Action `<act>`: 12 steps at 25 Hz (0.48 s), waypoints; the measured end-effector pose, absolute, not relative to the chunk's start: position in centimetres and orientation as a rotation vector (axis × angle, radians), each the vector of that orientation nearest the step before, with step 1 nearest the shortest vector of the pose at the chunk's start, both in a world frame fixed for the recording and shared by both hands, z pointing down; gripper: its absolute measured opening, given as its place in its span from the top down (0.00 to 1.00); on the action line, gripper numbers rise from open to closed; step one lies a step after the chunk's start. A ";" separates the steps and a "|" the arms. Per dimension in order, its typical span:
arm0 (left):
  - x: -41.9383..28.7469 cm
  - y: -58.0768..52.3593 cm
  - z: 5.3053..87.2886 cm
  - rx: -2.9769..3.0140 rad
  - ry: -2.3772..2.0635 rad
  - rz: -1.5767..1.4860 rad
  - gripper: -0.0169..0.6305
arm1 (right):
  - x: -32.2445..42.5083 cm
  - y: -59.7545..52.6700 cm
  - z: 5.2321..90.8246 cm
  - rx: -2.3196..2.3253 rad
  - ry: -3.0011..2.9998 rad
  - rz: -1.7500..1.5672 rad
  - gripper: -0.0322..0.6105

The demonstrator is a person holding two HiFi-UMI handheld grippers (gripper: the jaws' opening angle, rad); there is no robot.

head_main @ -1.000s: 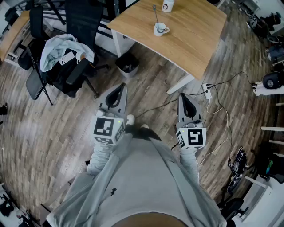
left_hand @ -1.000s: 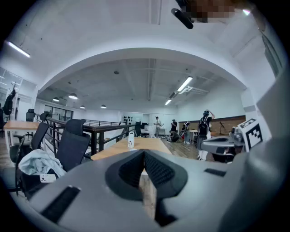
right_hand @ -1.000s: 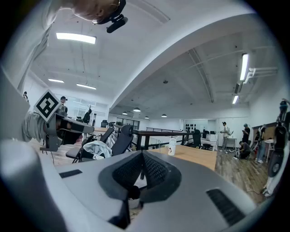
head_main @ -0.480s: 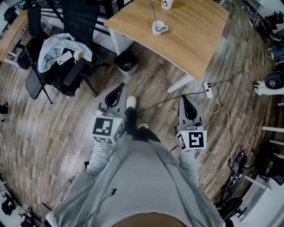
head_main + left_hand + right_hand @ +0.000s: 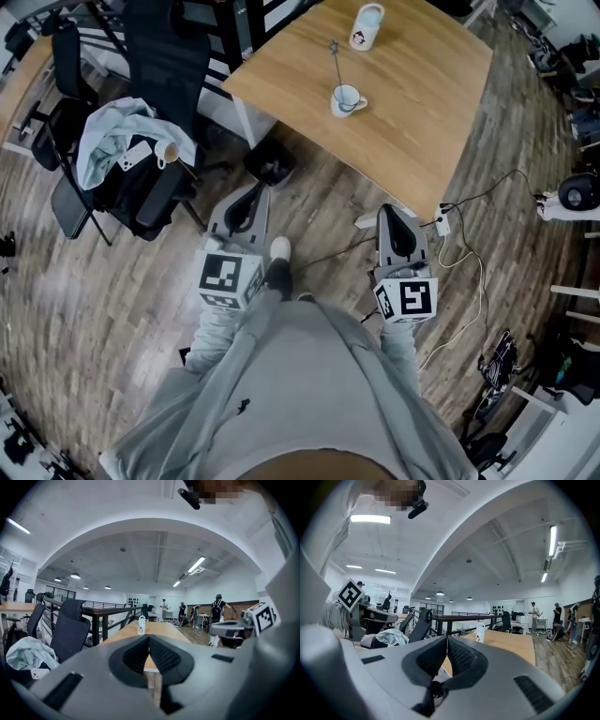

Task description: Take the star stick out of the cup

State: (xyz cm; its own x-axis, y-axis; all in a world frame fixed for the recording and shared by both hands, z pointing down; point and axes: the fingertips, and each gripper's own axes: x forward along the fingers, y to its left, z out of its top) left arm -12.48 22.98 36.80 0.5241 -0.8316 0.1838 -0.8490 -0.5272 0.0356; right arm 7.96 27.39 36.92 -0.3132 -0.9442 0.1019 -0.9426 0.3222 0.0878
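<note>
Cup [image 5: 347, 99] nearer; white bottle [image 5: 367, 26] print illegible.

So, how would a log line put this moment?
stick: in cup on table | left gripper: jaws shut, empty | right gripper: jaws shut, empty

My left gripper [image 5: 149, 639] has its jaws pressed together with nothing between them. Past their tips runs a wooden table [image 5: 165, 631] with a white bottle [image 5: 141, 625] standing on it. A chair [image 5: 70, 626] stands at the left, my right gripper [image 5: 225, 629] at the right, and people [image 5: 218, 607] far off.
</note>
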 end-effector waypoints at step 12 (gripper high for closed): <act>-14.8 10.8 37.2 2.651 -1.392 0.223 0.94 | 5.6 15.8 36.5 1.820 -2.408 0.018 0.92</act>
